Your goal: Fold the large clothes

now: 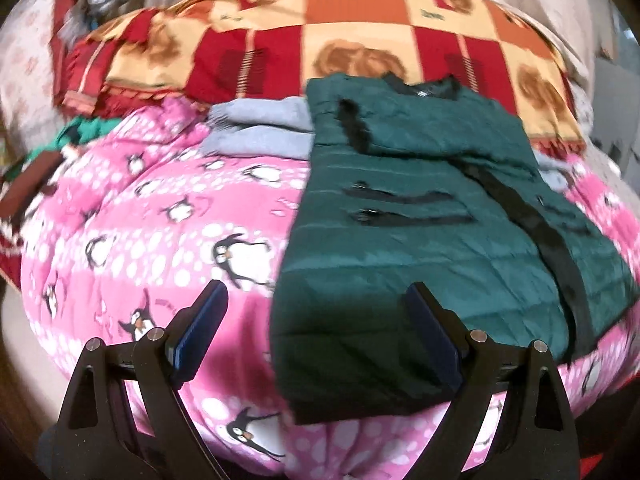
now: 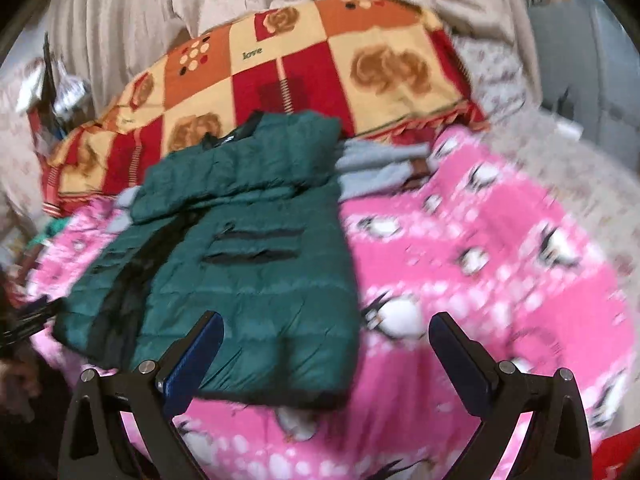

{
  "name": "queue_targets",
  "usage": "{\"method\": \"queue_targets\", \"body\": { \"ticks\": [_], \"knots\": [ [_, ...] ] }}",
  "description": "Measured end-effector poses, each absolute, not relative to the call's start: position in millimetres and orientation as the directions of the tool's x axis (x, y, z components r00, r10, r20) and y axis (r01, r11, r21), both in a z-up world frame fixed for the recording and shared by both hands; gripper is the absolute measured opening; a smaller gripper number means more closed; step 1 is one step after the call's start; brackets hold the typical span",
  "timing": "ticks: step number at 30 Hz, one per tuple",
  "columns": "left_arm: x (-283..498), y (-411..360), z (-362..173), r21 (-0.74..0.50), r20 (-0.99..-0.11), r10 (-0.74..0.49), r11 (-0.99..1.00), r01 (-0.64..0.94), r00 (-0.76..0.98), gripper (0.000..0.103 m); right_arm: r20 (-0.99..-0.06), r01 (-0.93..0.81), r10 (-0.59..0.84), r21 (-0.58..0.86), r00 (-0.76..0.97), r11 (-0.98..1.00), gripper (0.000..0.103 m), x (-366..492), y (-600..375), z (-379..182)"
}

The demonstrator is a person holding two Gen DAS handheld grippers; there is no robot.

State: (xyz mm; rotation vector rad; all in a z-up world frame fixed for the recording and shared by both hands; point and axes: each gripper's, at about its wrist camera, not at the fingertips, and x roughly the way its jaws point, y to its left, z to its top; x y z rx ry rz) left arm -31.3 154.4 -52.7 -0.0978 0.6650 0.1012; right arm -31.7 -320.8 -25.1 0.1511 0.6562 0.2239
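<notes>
A dark green quilted jacket (image 1: 420, 216) lies flat on the pink penguin blanket (image 1: 160, 240), its sleeves folded in over the chest and a black zipper strip running down it. My left gripper (image 1: 316, 320) is open and empty, above the jacket's near left hem. In the right wrist view the jacket (image 2: 240, 248) lies left of centre on the blanket (image 2: 480, 260). My right gripper (image 2: 326, 344) is open and empty, over the jacket's near right corner.
A grey garment (image 1: 256, 132) lies under the jacket's top, also seen in the right wrist view (image 2: 376, 164). A red, orange and cream patchwork blanket (image 1: 320, 40) covers the far bed. Beige curtains (image 2: 200, 0) hang behind. Clutter sits far left (image 1: 72, 0).
</notes>
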Motion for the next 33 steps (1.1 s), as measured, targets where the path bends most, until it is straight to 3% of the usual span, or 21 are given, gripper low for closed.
{"method": "queue_targets", "body": {
  "ticks": [5, 8, 14, 21, 22, 23, 26, 33],
  "knots": [
    [-22.1, 162.8, -65.0, -0.087, -0.667, 0.066, 0.982, -0.166, 0.742, 0.091, -0.643, -0.177, 0.289, 0.235, 0.71, 0.956, 0.101, -17.6, -313.9, -47.8],
    [-22.0, 162.1, -66.4, -0.074, -0.66, 0.082, 0.982, -0.173, 0.747, 0.091, -0.678, -0.176, 0.398, 0.374, 0.619, 0.911, 0.101, 1.4, -313.9, -68.7],
    [-16.9, 172.9, -64.8, -0.144, -0.648, 0.032, 0.976, -0.164, 0.761, 0.091, -0.591, -0.242, 0.509, 0.473, 0.626, 0.847, 0.095, 23.8, -301.6, -69.4],
    [5.3, 184.9, -89.7, -0.282, -0.708, -0.113, 0.95, -0.132, 0.697, 0.091, -0.588, -0.211, 0.474, 0.461, 0.655, 0.862, 0.092, 28.1, -296.2, -75.0],
    [7.2, 184.7, -88.8, -0.281, -0.713, -0.12, 0.951, -0.125, 0.691, 0.091, -0.58, -0.212, 0.466, 0.452, 0.668, 0.866, 0.082, 25.5, -297.0, -72.9],
    [7.7, 182.1, -87.6, -0.271, -0.718, -0.12, 0.956, -0.116, 0.685, 0.091, -0.56, -0.224, 0.472, 0.454, 0.681, 0.862, 0.079, 22.4, -298.3, -70.1],
    [5.3, 169.0, -80.9, -0.201, -0.716, -0.093, 0.977, -0.077, 0.691, 0.091, -0.528, -0.256, 0.501, 0.47, 0.686, 0.845, 0.078, 19.3, -297.6, -64.6],
    [1.8, 153.2, -80.1, -0.109, -0.695, -0.035, 0.992, -0.057, 0.718, 0.091, -0.602, -0.226, 0.449, 0.411, 0.66, 0.883, 0.08, 25.8, -286.1, -78.1]
  ]
}}
